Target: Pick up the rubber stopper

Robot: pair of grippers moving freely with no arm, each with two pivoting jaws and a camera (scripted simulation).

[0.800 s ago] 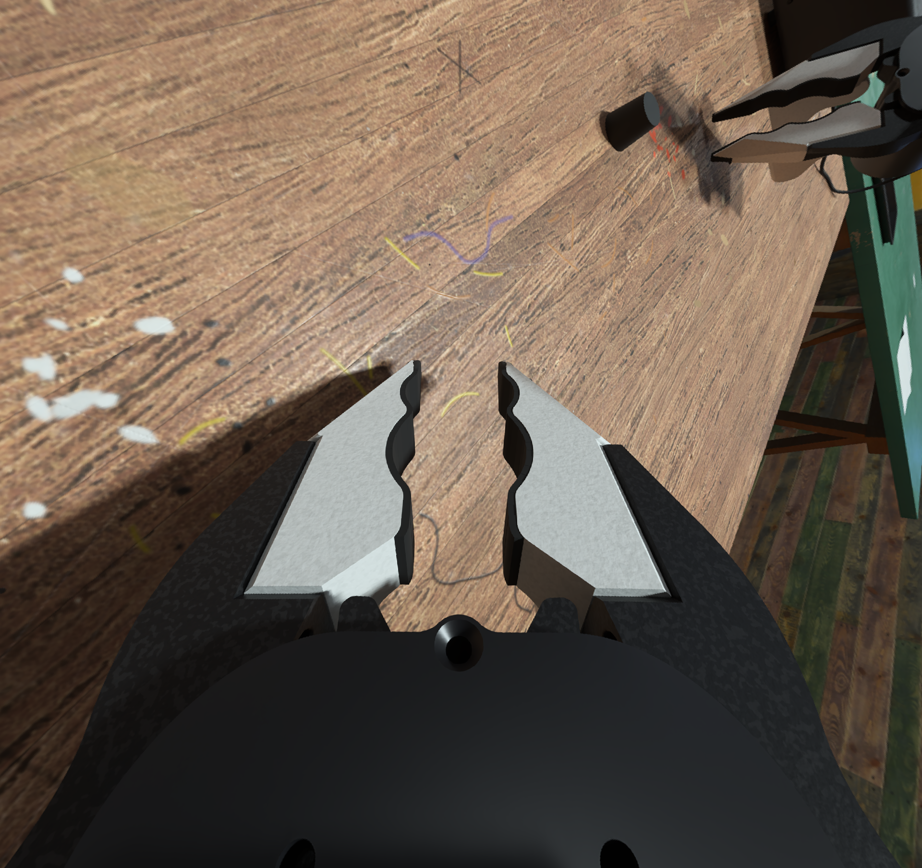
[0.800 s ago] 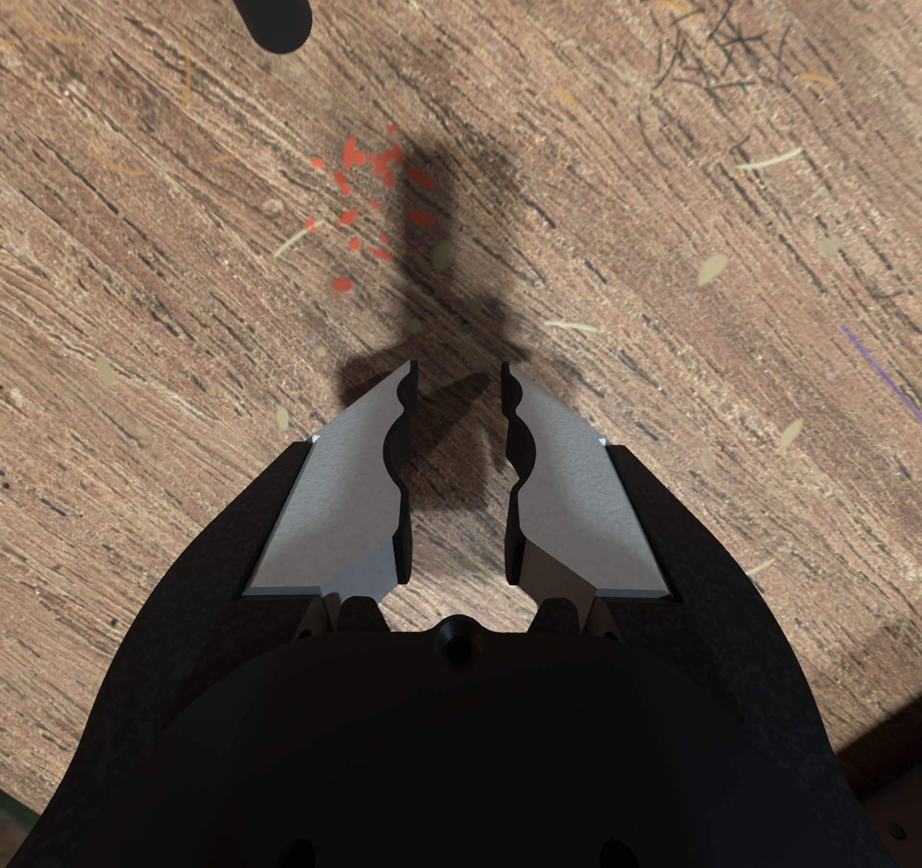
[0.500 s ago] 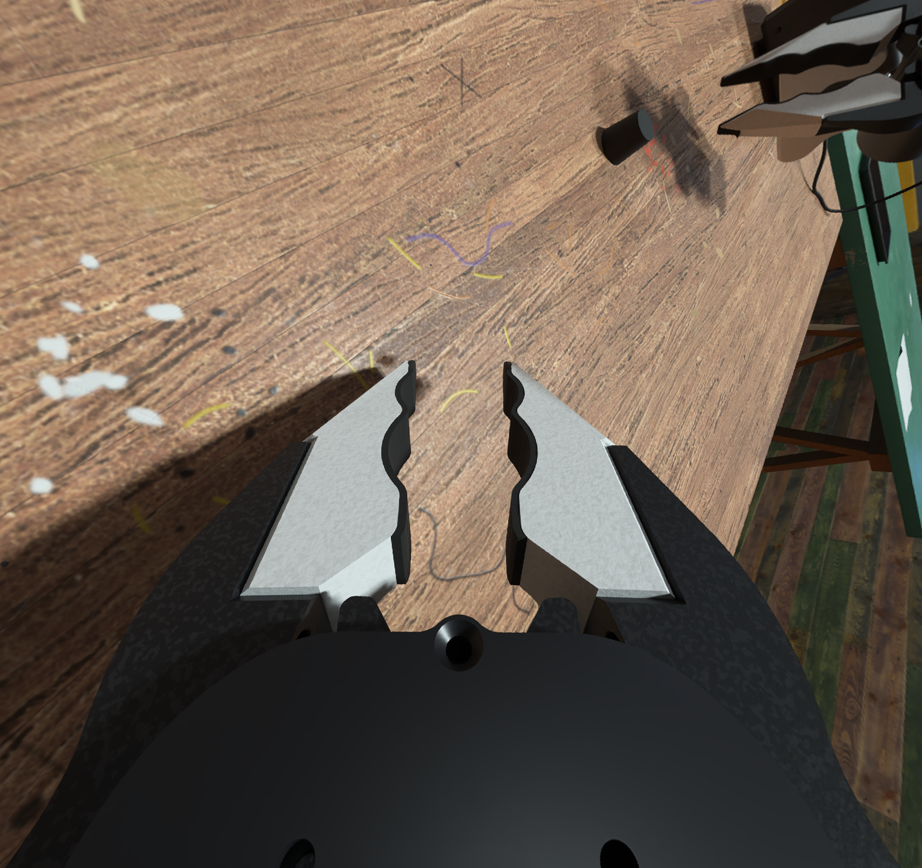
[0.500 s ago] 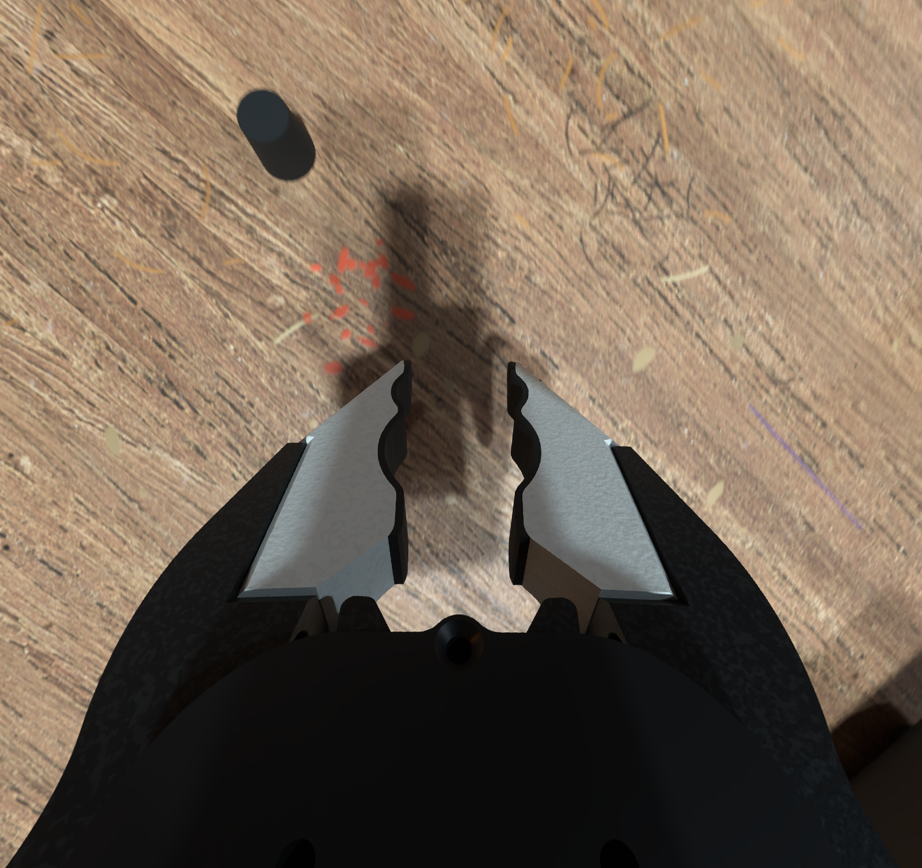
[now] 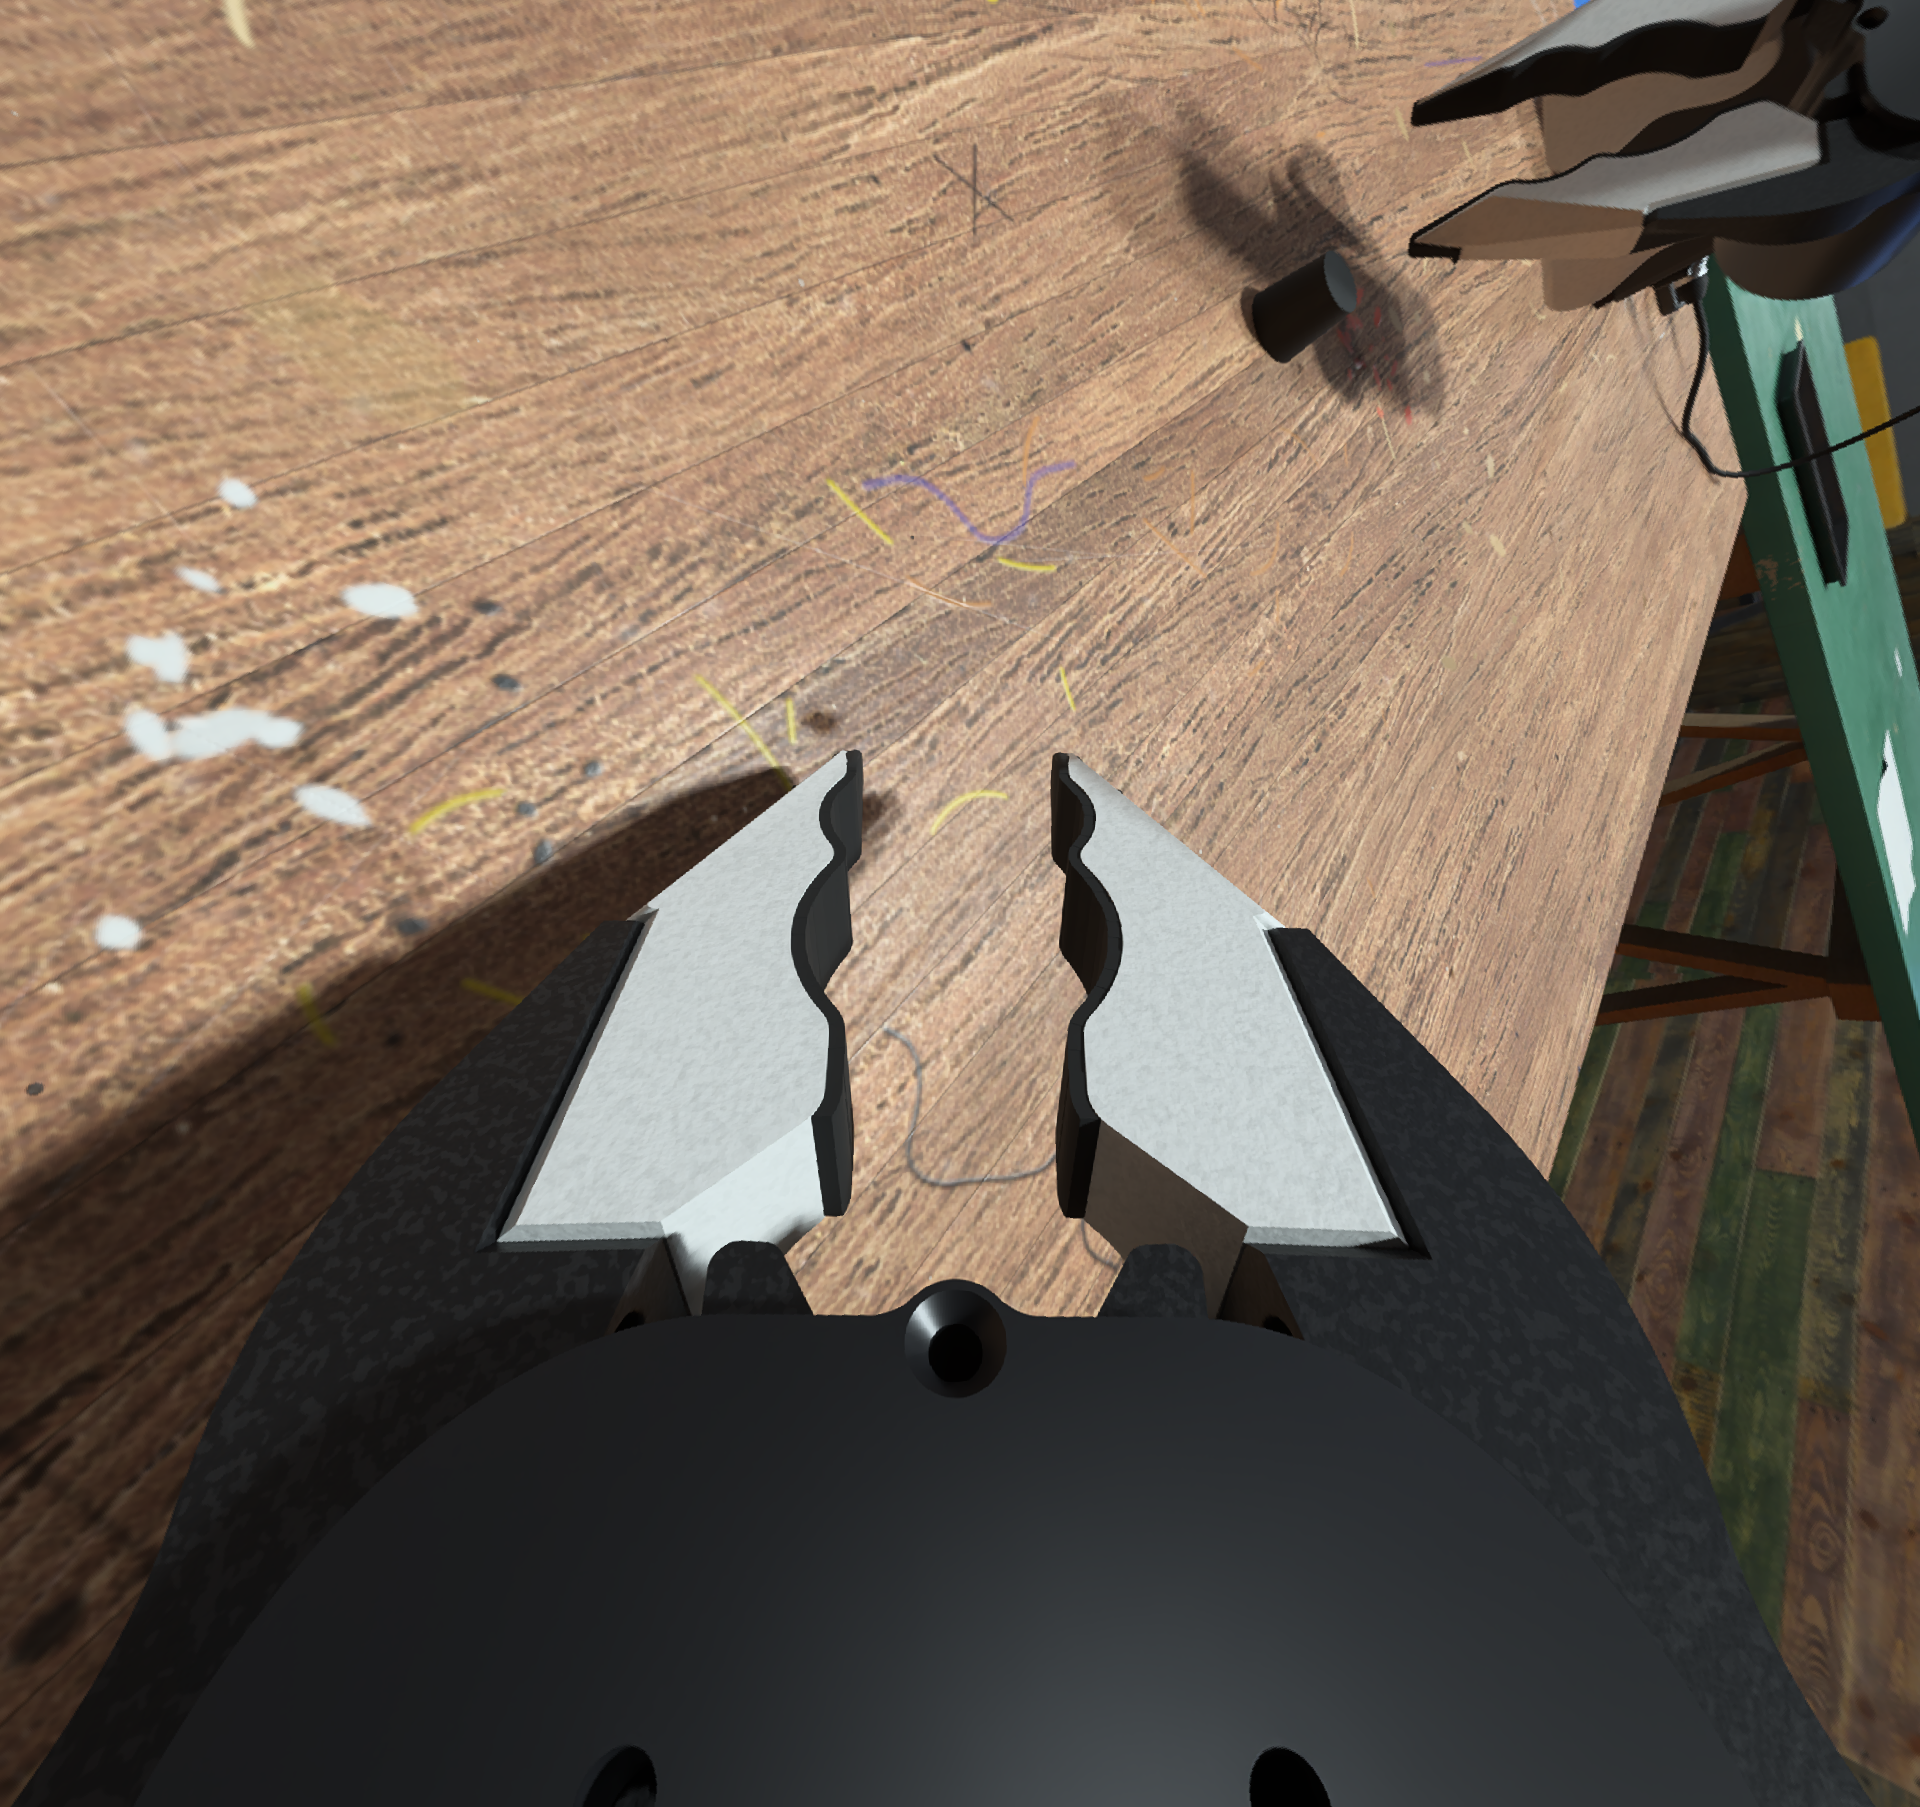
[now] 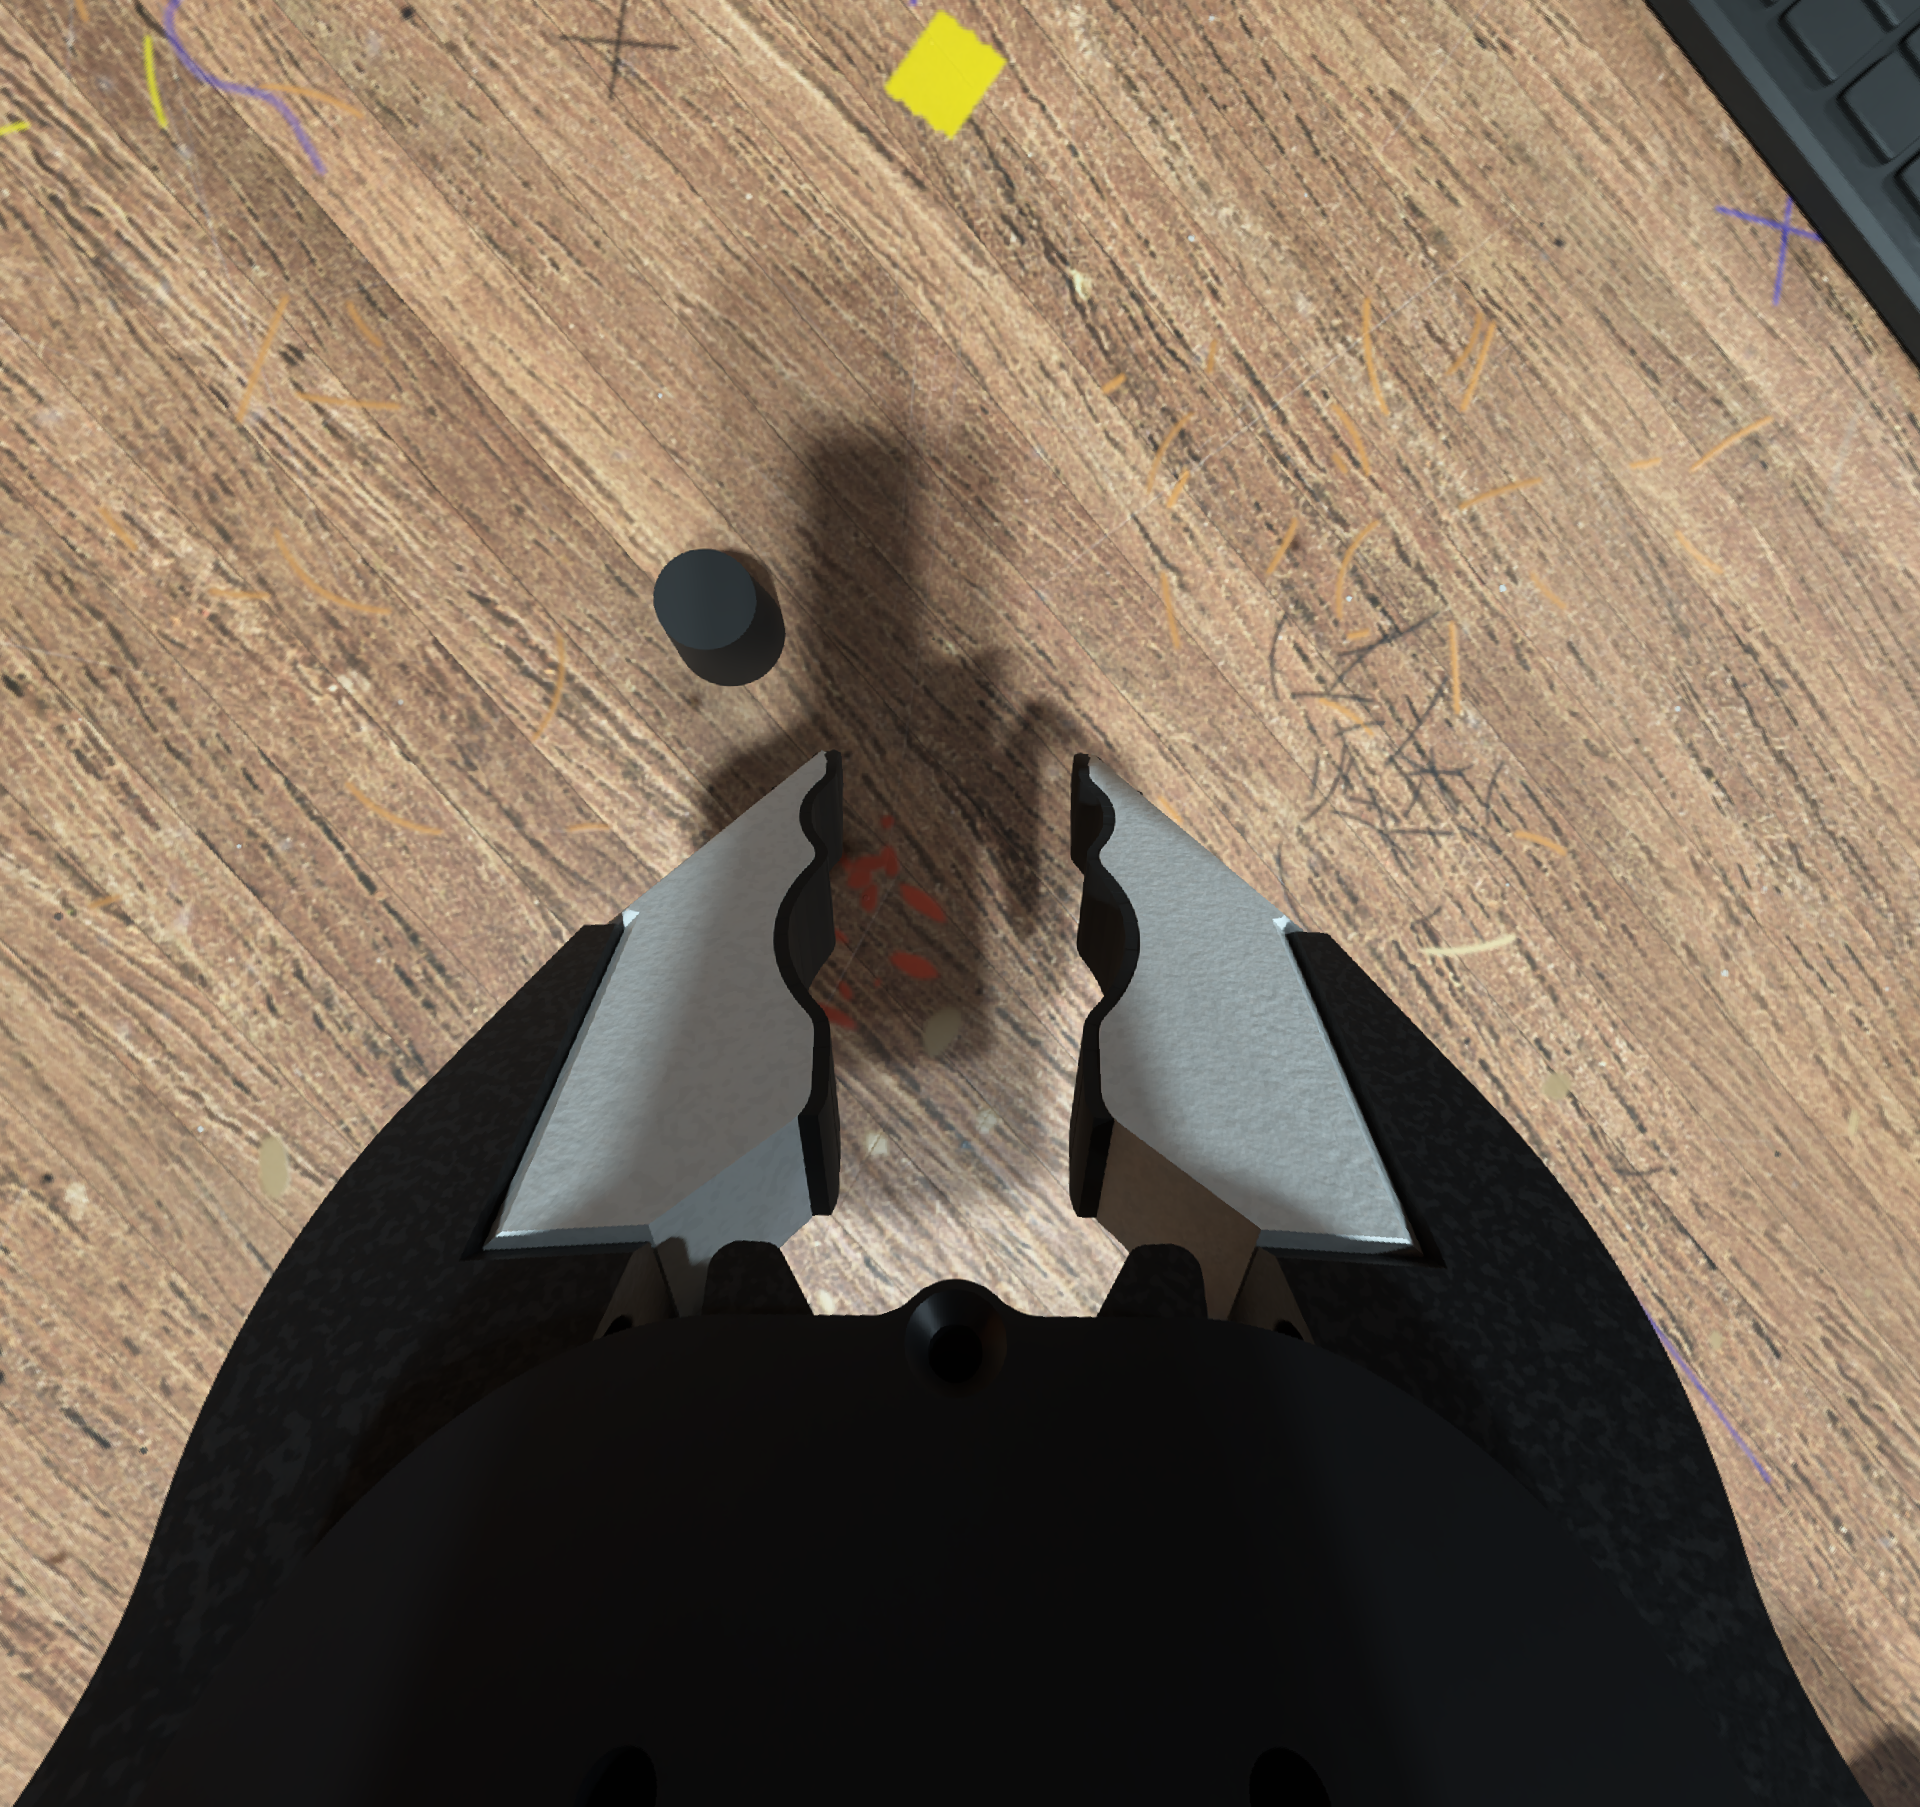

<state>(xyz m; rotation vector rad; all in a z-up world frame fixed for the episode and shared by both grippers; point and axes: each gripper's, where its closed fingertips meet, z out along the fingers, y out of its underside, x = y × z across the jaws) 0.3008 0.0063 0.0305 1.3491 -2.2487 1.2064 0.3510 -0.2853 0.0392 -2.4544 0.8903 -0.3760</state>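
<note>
A small black stopper [image 6: 717,614], a short cylinder, was seen standing upright on the wooden bench [image 6: 416,822], its long axis vertical and its flat round top facing up toward the camera in the right wrist view. It rested on the bare wood, touched by nothing.

The right gripper [image 6: 954,765] was held above the bench, pointed almost straight down, with its jaws spread apart and nothing between them. The stopper lay just ahead and to the left of the left fingertip, apart from it. The gripper's shadow was cast on the wood beside the stopper, and a scatter of red flecks [image 6: 894,916] showed between the fingers.

In the left wrist view, the left gripper [image 5: 954,770] was also seen released and empty, low over the bench and well apart from the stopper [image 5: 1299,303], which appeared far ahead to the right. The right gripper [image 5: 1418,178] hung just above and beyond it.

A yellow square scrap [image 6: 945,74] lay farther ahead on the wood, and a dark keyboard [image 6: 1829,22] occupied the upper right corner. Pen scribbles and pale paint spots [image 5: 208,729] marked the bench.
</note>
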